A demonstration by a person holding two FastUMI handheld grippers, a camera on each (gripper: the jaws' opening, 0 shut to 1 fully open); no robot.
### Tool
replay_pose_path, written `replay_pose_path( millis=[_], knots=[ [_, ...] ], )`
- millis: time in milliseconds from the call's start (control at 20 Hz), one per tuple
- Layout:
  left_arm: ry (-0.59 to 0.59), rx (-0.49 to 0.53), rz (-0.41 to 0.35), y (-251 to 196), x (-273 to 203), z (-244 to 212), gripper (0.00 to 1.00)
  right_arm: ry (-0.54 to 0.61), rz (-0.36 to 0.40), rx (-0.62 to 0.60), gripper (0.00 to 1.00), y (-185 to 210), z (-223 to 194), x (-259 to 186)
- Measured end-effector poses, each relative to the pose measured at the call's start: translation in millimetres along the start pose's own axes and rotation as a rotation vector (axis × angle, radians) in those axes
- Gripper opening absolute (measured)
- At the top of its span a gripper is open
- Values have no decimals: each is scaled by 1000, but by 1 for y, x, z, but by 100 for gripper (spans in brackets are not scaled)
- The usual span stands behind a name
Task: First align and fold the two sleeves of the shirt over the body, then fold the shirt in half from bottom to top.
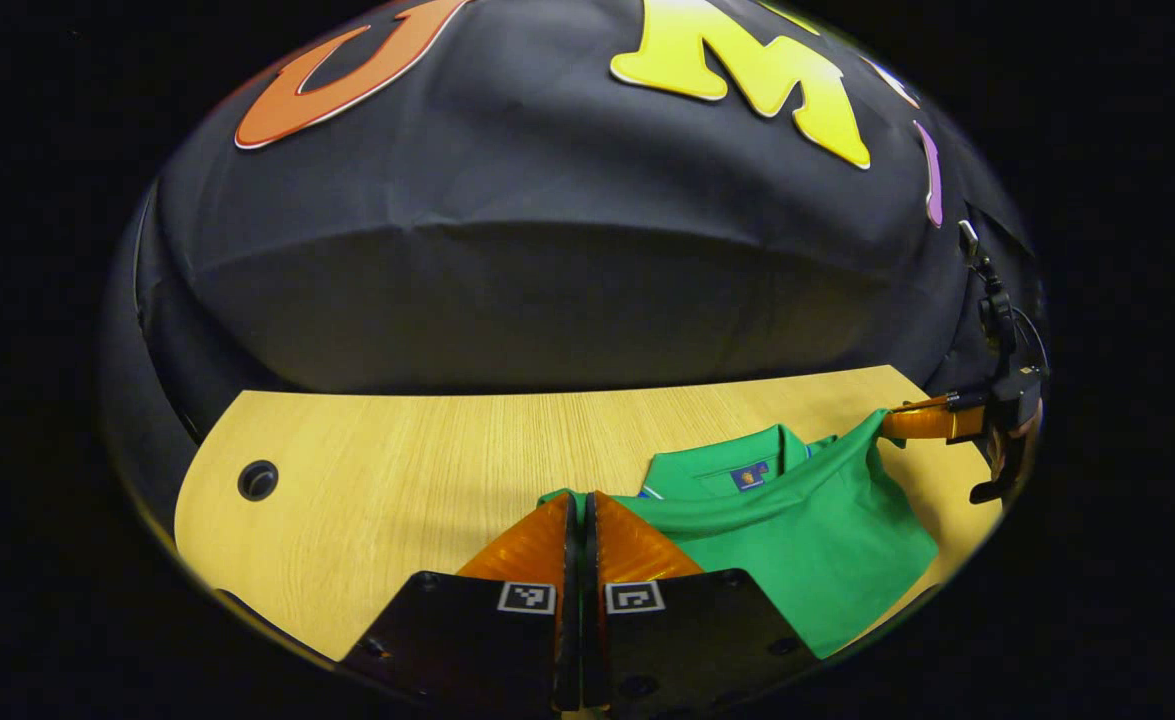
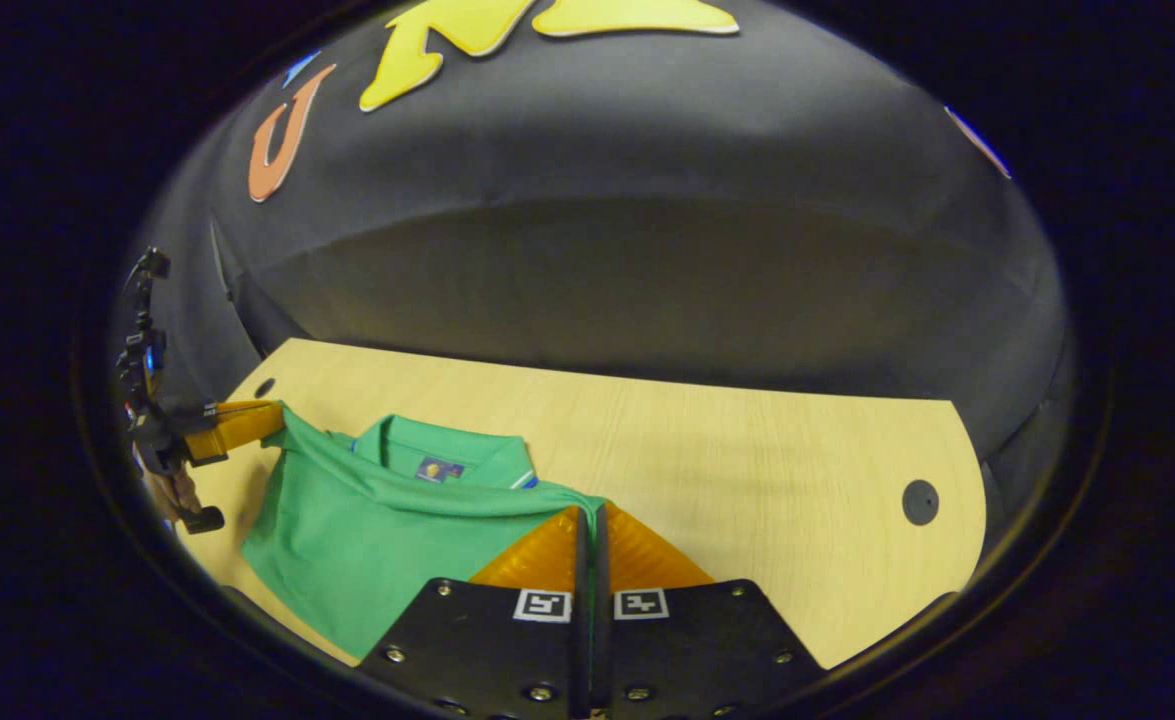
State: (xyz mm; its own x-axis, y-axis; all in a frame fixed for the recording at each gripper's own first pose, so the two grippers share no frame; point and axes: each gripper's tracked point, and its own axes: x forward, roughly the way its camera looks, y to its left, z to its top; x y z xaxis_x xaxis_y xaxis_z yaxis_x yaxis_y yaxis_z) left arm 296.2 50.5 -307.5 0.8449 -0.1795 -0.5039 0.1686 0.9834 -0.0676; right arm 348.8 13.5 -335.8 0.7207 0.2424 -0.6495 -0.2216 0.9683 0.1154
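A green polo shirt (image 1: 807, 540) lies on the wooden table (image 1: 417, 460), collar toward the far wall. In the left gripper view my left gripper (image 1: 579, 505) is shut on a corner of the shirt's lifted edge. At that view's far right the right gripper (image 1: 892, 420) pinches the other corner, and the fabric hangs stretched between the two. In the right gripper view my right gripper (image 2: 590, 515) is shut on the shirt (image 2: 367, 530). The left gripper (image 2: 272, 415), held by a hand, grips the opposite corner at that view's left. The raised edge sits just in front of the collar (image 2: 447, 450).
The table has a round cable hole near each end, one hole (image 1: 258, 480) in the left gripper view and the other hole (image 2: 920, 501) in the right gripper view. Black cloth wall stands behind the table's far edge (image 2: 647, 375).
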Motion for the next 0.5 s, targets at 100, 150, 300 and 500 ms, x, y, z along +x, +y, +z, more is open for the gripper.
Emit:
replay_pose_path(
  millis=[100, 150, 300, 500],
  knots=[
    [-15, -10, 11, 1, 4, 1, 10, 15, -21, 15, 3, -2, -4, 4],
    [-17, -14, 7, -1, 4, 2, 12, 14, -30, 22, 4, -3, -4, 5],
    [-13, -9, 20, 1, -2, 3, 73, -13, -77, 39, 34, -7, 4, 1],
    [-54, -46, 46, 6, -28, 20, 100, -84, -134, 80, 94, -14, 21, -30]
  ],
)
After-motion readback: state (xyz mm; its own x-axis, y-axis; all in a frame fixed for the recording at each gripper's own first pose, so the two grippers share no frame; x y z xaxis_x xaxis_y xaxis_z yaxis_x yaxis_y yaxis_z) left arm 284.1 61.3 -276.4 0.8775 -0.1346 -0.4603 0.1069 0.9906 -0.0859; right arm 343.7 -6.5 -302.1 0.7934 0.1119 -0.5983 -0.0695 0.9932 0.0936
